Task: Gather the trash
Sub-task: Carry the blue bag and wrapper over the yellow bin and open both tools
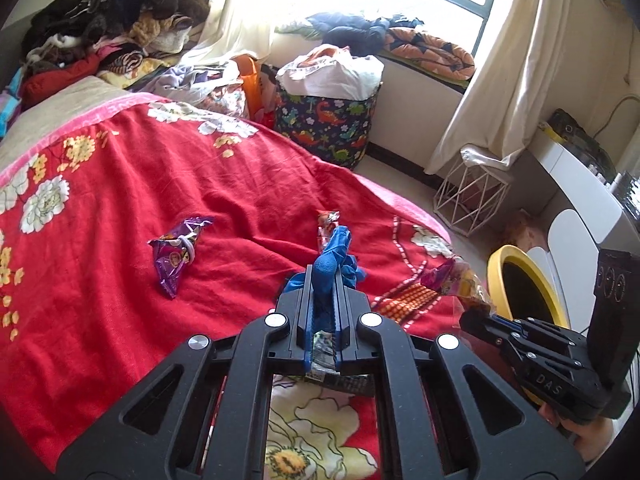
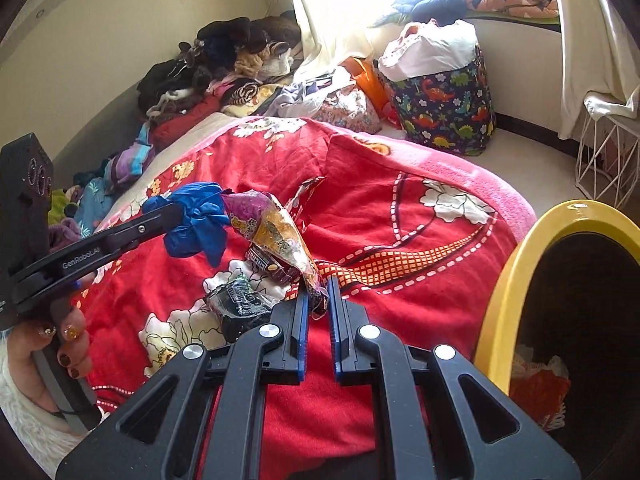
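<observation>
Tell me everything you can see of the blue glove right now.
The blue glove is a thin, rubbery-looking disposable glove, crumpled into a wad. The left gripper is shut on it, lifting it clear above the red blanket. Limp folds spill past the fingertips and hang down at the side. In the right wrist view it appears to touch the purple and orange snack bag held by the right gripper.

right gripper (image 2: 318, 294) pinching snack wrapper (image 2: 280, 236) (crumpled), yellow bin (image 2: 504, 292) beside
</observation>
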